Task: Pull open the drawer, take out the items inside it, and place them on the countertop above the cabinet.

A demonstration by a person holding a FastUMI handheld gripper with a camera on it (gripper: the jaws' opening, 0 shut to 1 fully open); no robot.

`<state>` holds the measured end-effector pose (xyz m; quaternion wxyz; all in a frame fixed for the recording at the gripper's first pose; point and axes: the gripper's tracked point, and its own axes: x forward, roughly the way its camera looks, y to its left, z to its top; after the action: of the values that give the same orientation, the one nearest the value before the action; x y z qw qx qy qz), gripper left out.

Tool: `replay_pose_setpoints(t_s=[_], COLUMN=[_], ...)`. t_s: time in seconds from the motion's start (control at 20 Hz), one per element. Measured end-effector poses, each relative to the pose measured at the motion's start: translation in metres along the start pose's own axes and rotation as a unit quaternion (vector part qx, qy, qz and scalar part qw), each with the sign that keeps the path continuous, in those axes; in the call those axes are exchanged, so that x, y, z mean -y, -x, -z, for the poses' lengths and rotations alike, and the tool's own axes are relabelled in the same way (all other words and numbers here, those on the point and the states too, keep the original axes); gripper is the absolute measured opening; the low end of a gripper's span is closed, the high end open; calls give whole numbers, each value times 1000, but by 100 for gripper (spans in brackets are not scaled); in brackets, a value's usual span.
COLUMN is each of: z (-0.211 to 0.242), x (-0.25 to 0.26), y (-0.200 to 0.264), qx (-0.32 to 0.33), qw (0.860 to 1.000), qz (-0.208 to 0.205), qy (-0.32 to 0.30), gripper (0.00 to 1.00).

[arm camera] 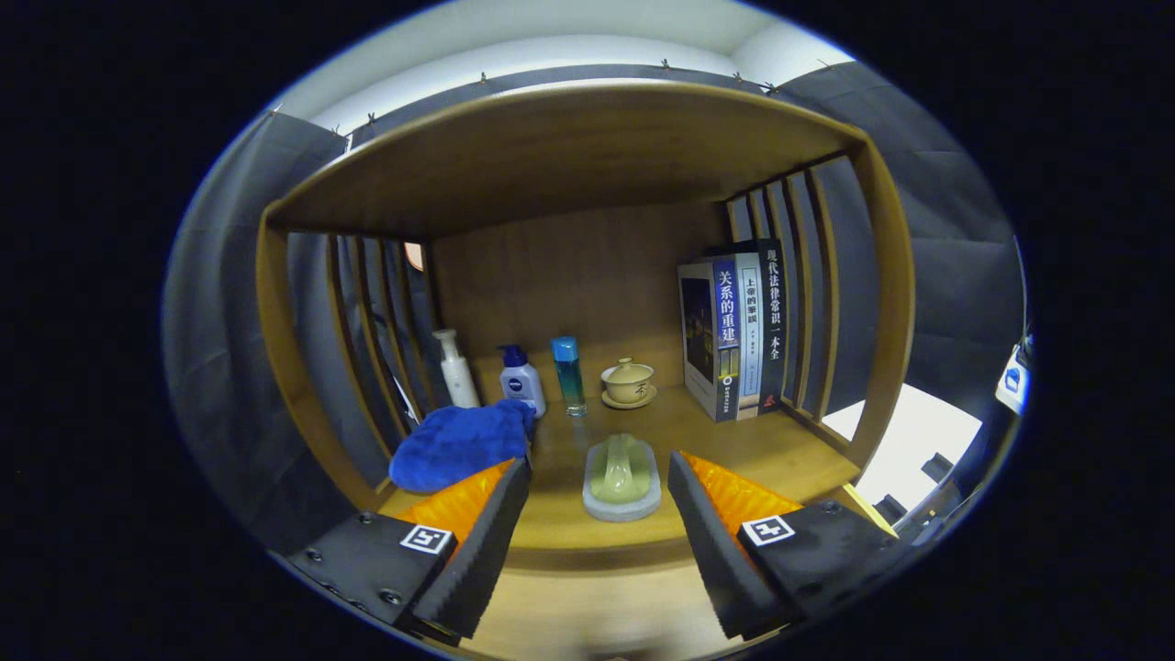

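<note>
My jaws (598, 514) stand apart and empty, aimed at the counter (716, 441) under the shelf roof. A pale green item on a grey base (621, 477) sits on the counter just ahead, between them; a blue cloth (459, 442) lies beside the left one. Judgement: items placed, release done. I cannot tell the drawer's state.

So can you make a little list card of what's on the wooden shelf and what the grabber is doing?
gripper: open, fingers apart, holding nothing
between fingers: green soap on a grey dish
left side: blue cloth
back row: white pump bottle, lotion bottle, teal bottle, lidded cup on saucer
right side: books, upright
</note>
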<state>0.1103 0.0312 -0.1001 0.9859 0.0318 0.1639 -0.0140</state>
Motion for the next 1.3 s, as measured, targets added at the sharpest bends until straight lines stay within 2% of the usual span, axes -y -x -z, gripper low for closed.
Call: replay_pose_setpoints(t_s=[0.5,0.65,0.95,1.3], z=[41,66,117,176], x=[4,5,6,12], y=[96,119,146,150], qx=[45,38,23,-17], qw=[998,998,997,997], qz=[16,19,29,33], qy=[30,37,67,63], gripper=[99,99,99,99])
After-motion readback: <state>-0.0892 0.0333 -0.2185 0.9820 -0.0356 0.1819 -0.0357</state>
